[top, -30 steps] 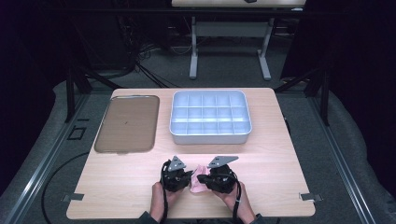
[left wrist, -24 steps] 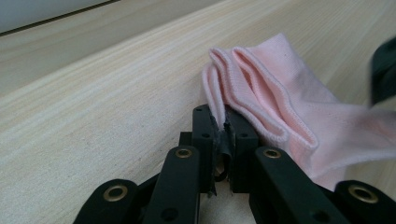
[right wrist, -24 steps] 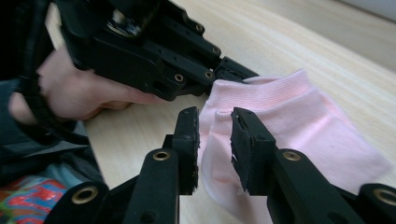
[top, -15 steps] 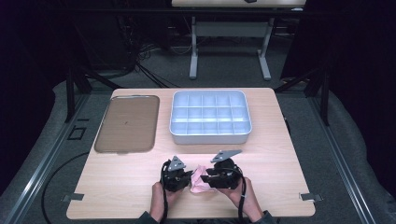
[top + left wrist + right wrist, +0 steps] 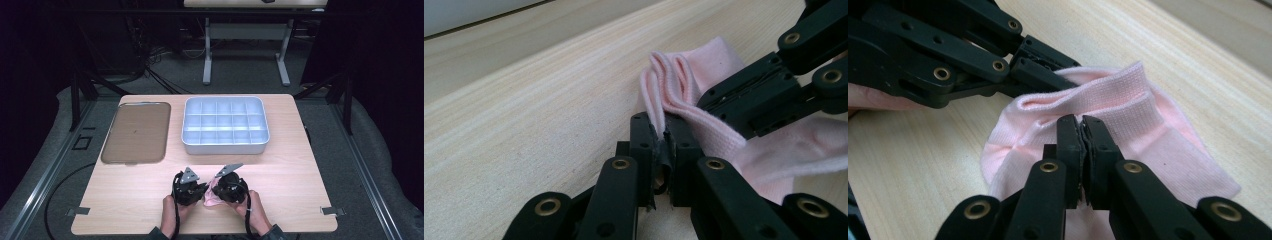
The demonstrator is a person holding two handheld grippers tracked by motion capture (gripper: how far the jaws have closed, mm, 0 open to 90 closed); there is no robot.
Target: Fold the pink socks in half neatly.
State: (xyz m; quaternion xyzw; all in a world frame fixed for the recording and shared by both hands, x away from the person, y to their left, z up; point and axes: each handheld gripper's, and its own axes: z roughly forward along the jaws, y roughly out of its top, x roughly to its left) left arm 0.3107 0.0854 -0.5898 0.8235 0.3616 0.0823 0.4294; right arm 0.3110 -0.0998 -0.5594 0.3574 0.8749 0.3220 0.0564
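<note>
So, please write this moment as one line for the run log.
left gripper: shut on pink sock | right gripper: jaws just closed, shut on pink sock | sock: on table, near edge | divided tray: no sock inside

Beyond the two grippers we find bare table [image 5: 300, 200] to either side and a clear strip ahead of them. Farther ahead, the compartment tray [image 5: 226, 126] blocks the way, with the flat brown tray [image 5: 136, 132] ahead to their left. Between the jaws themselves, the pink cloth [image 5: 212, 197] takes up the gap.

The pink sock [image 5: 212, 197] lies mostly hidden between both grippers in the high view.
</note>
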